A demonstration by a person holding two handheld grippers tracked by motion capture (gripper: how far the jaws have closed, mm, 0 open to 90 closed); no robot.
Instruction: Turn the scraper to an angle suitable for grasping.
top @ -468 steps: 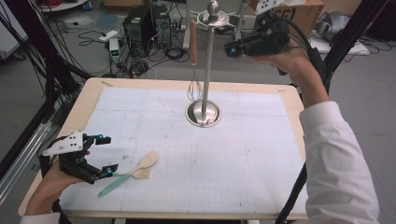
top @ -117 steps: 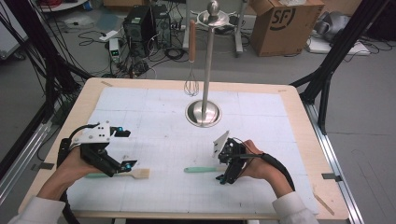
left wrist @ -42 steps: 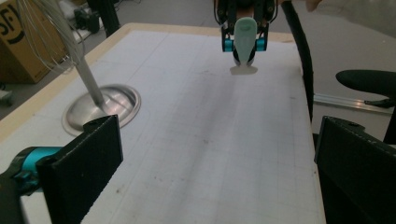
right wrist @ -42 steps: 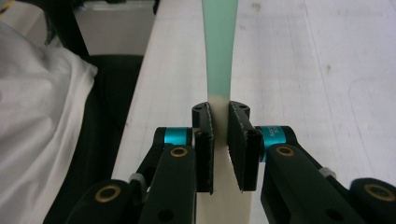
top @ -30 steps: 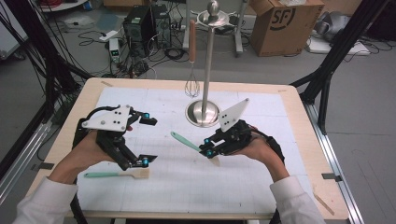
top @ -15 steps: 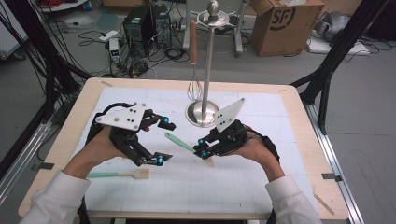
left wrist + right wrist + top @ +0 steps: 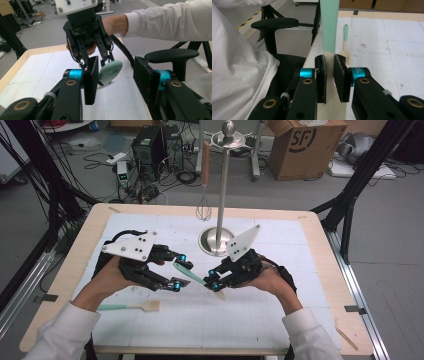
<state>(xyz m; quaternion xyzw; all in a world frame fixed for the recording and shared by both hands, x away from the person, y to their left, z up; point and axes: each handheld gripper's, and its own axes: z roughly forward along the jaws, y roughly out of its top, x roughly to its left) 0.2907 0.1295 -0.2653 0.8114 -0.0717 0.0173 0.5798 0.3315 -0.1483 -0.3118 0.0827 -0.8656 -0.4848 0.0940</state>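
On the surface [image 7: 125, 220], at about eight o'clock from its middle, a fork [image 7: 131, 307] with a mint-green handle and a pale wooden head lies flat by the person's left sleeve [image 7: 65, 332], untouched. Just above it, the left gripper [image 7: 176, 271] points toward three o'clock. Its jaws have just been closing. In the left gripper view they stand apart, with the rounded mint end of the spatula [image 7: 110, 72] between them: that end lies against the inner face of one jaw, while the other jaw is well clear of it, so the grip is not yet made.

The spatula [image 7: 192, 275] hangs above the surface near its middle, tilted, its green handle running toward ten o'clock and its pale blade toward four o'clock.

The right gripper [image 7: 214, 279] faces the left one from the three o'clock side. In the right gripper view its jaws [image 7: 329, 72] are clamped on the spatula where the green handle meets the pale wood, and the fork shows beyond, flat on the gridded mat.

Behind the two grippers, at twelve o'clock, a metal stand [image 7: 219, 240] rises from a round base. A whisk [image 7: 203, 207] with a wooden handle hangs from its top ring.

A cardboard box [image 7: 305, 145] sits on the floor at one o'clock.
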